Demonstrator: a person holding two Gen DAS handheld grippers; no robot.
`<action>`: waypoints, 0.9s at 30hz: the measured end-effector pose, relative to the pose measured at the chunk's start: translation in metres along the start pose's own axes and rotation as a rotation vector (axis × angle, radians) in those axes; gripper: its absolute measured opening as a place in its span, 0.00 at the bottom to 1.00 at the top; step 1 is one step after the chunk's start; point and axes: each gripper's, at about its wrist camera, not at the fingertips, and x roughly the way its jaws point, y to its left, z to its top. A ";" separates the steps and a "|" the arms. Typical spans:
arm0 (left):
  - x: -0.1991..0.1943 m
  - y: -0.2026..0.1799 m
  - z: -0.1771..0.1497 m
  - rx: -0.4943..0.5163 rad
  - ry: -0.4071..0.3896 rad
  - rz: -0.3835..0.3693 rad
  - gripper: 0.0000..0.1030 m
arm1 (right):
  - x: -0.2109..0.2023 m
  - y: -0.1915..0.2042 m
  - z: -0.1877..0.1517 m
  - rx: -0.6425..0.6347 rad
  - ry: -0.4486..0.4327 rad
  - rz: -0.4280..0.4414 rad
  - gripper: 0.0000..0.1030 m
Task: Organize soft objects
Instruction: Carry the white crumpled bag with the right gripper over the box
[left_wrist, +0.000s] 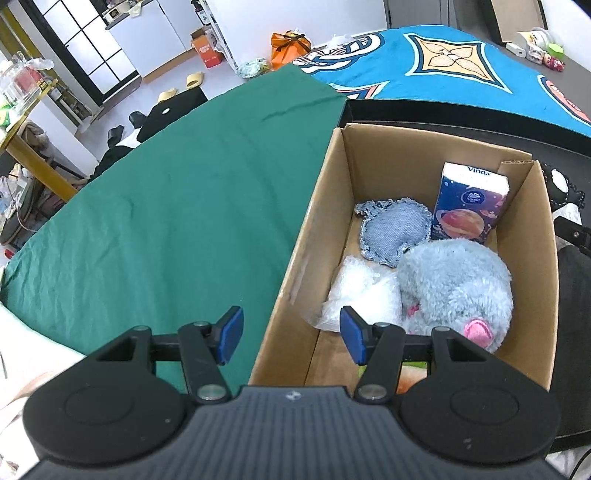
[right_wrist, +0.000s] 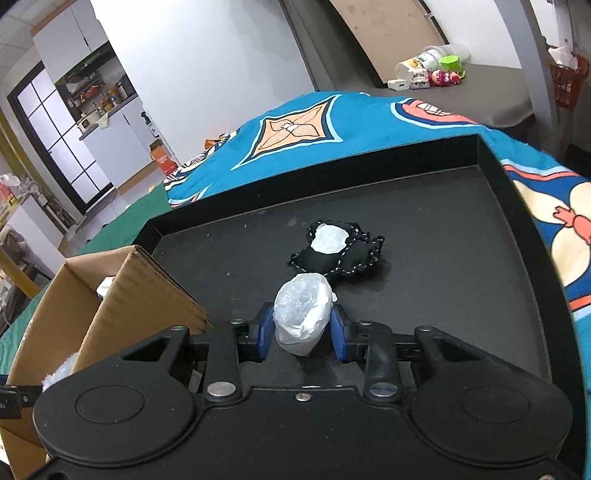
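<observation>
Right tongs (right_wrist: 302, 334) clamped on white plastic bundle (right_wrist: 302, 317), over black tray (right_wrist: 461, 229)

A lived-in home — slippers (left_wrist: 179, 86) on the floor, cluttered kitchen shelves (right_wrist: 98, 94) behind.

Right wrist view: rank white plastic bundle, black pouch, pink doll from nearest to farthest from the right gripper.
1. white plastic bundle: between the right gripper pads, on the black tray.
2. black pouch: just beyond, mid-tray.
3. pink doll: far surface, upper right.

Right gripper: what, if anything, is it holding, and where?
The right gripper pinches a crumpled white plastic-wrapped wad across its lower sides; the left gripper holds nothing.
</observation>
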 end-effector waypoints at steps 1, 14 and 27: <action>-0.001 0.000 -0.001 0.000 -0.002 0.000 0.55 | -0.002 0.000 0.001 -0.001 0.000 -0.002 0.30; -0.018 0.013 -0.006 -0.032 -0.045 -0.042 0.55 | -0.042 0.005 0.001 -0.028 -0.033 -0.060 0.30; -0.026 0.026 -0.012 -0.057 -0.064 -0.104 0.55 | -0.078 0.027 0.001 -0.079 -0.051 -0.098 0.31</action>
